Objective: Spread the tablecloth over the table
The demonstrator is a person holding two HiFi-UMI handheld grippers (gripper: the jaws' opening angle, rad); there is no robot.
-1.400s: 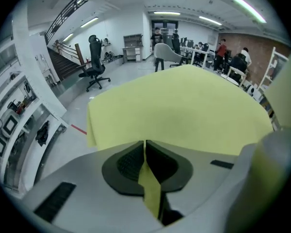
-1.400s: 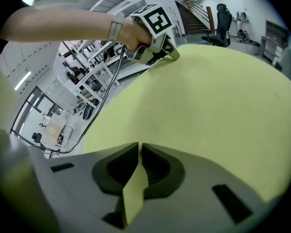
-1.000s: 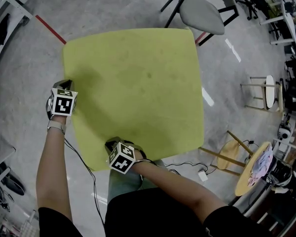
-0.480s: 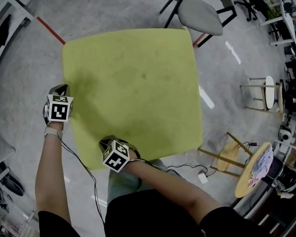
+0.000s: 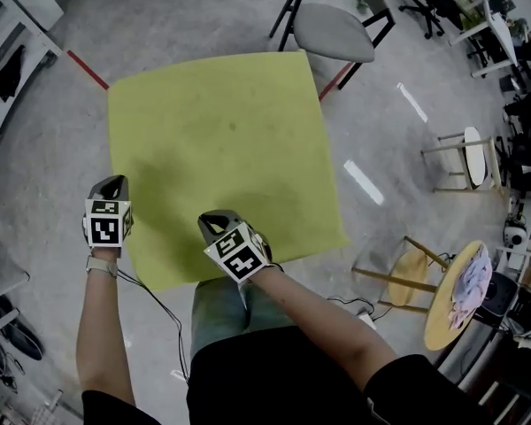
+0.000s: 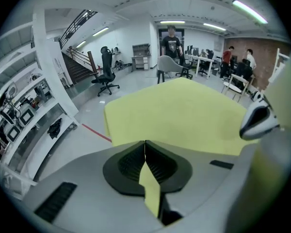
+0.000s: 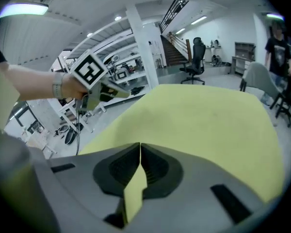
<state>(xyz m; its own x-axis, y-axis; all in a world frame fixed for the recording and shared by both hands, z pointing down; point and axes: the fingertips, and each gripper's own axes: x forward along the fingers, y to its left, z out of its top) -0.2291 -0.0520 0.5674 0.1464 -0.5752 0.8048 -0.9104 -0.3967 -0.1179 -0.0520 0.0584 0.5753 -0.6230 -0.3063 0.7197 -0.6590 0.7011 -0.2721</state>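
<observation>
Head view: your yellow-green square fabric tablecloth (image 5: 221, 149) lies nearly flat and covers the table completely. Your left gripper (image 5: 111, 184) and right gripper (image 5: 214, 224) pinch its near edge.

Left gripper view: jaws clamped on a cloth fold.

Right gripper view: same deal.

I'd say only setting the edge down and letting go is left.

A: Support surface?
B: Table sat at frame centre, hidden under the yellow-green tablecloth (image 5: 217, 140) draped over it.
A: Floor?
B: Grey floor (image 5: 186, 16) carried a grey chair (image 5: 334, 27) at top, red tape line (image 5: 87, 69) upper left, white stool (image 5: 472, 153) at right.
</observation>
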